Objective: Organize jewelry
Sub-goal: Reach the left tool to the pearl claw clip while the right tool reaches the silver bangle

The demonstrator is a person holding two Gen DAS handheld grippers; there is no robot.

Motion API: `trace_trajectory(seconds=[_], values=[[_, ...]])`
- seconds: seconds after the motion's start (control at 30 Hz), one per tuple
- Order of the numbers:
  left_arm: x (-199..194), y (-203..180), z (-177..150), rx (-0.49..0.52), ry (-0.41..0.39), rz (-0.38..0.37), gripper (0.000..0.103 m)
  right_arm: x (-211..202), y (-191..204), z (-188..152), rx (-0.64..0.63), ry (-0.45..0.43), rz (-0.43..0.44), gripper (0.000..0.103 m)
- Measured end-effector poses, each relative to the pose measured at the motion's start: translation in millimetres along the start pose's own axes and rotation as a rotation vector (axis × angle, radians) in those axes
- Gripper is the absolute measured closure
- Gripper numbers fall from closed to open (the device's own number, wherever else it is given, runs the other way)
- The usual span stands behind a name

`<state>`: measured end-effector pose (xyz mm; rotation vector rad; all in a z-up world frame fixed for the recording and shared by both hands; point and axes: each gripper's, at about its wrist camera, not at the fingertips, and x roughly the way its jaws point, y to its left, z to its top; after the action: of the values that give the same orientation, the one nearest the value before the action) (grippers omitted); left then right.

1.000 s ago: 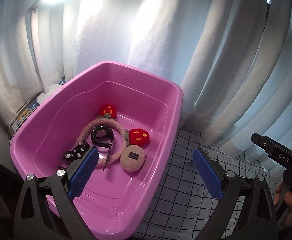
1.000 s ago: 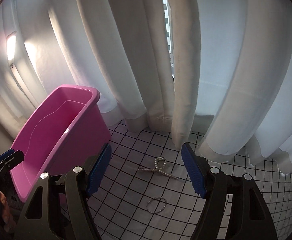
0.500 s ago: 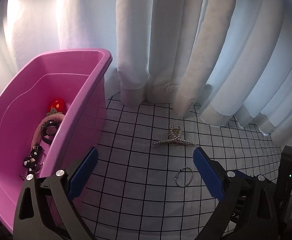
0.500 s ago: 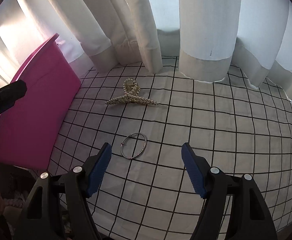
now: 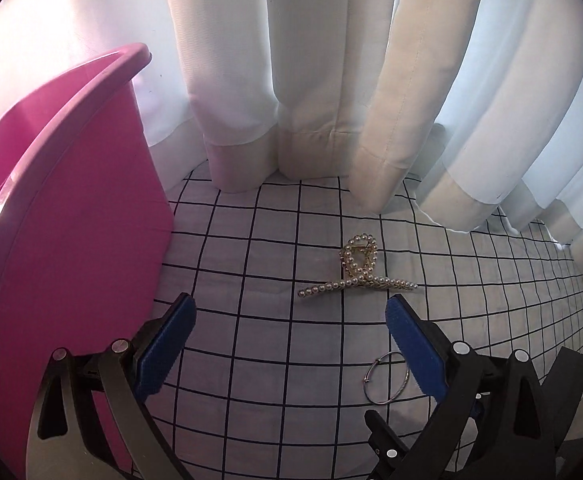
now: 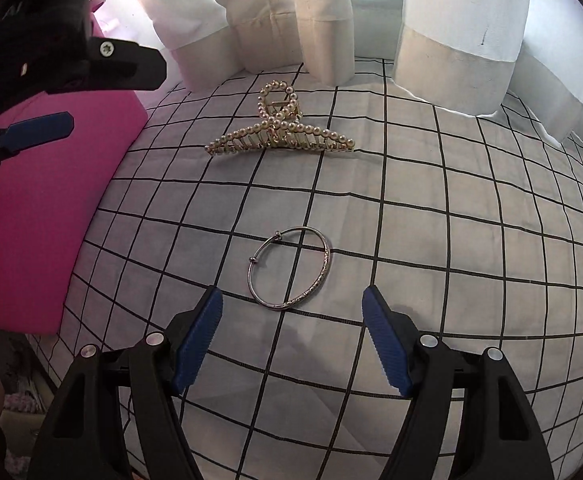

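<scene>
A pearl hair claw (image 5: 357, 274) (image 6: 279, 130) lies on the checked cloth. A thin silver bangle (image 6: 291, 268) lies nearer, and shows in the left wrist view (image 5: 385, 378) partly behind my right finger. My left gripper (image 5: 291, 320) is open and empty, low over the cloth, short of the claw. My right gripper (image 6: 293, 308) is open and empty, its fingertips just short of the bangle on either side. The pink tub (image 5: 63, 216) (image 6: 35, 208) stands at the left; its inside is hidden.
White curtains (image 5: 311, 80) hang down onto the far edge of the black-grid cloth (image 6: 451, 220). The left gripper's body (image 6: 71, 56) juts into the right wrist view at upper left. The cloth's edge drops off at lower left (image 6: 51, 352).
Both grippers have swung away from the tub and dropped toward the cloth. The claw and the bangle now loom larger and nearer. Both grippers stay open.
</scene>
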<state>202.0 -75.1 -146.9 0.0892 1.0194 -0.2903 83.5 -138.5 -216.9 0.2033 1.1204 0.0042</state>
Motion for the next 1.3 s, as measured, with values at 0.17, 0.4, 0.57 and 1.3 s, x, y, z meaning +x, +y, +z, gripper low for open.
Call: trace_trajectory(seconds=[0.17,0.4,0.57,1.3], values=[[20,-2,0,0.017,0.016,0.002,0.009,13,6,3,-0.005,-0.005,-0.058,0.034],[52,-4,-4,0.046,0.055,-0.007,0.009,20,16,-1,-0.071,-0.057,-0.167,0.033],[72,-7,-3,0.074,0.091,-0.015,0.009,20,13,-4,-0.063,-0.077,-0.164,0.033],[122,-25,-5,0.194,0.173,-0.032,0.008,33,26,3,-0.072,-0.079,-0.157,0.026]])
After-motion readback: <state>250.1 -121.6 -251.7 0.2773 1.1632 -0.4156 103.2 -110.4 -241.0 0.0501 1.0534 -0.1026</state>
